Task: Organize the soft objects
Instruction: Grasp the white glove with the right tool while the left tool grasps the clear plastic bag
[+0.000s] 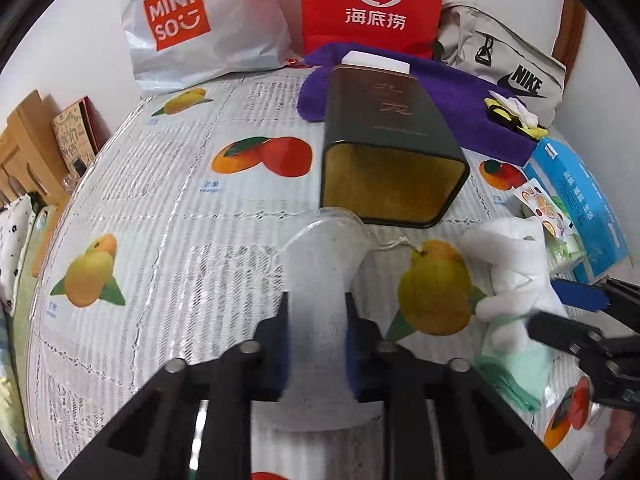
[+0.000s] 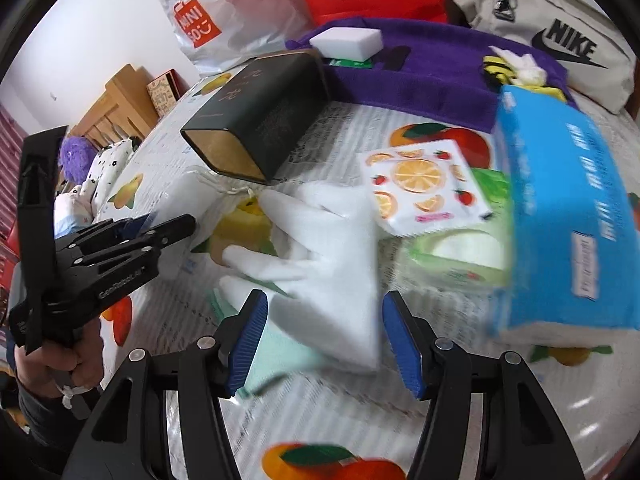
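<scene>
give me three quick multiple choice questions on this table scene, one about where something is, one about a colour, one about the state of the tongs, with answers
1. Where does the white sponge block lie?
A. on the purple towel
B. inside the dark tin
C. on the blue tissue box

2. What colour is the glove in front of the right tongs?
A. black
B. white
C. red

3. How do the left tongs stand?
A. wide open over bare cloth
B. shut on a white mesh pouch
C. shut on the dark tin

Answers:
1. A: the block rests on the purple towel, behind the dark tin.
2. B: the glove is white, its fingers spread toward the tin, between the open right tongs.
3. B: in the left wrist view both fingers press the sides of the white mesh pouch, whose mouth lies at the tin's open end.
</scene>
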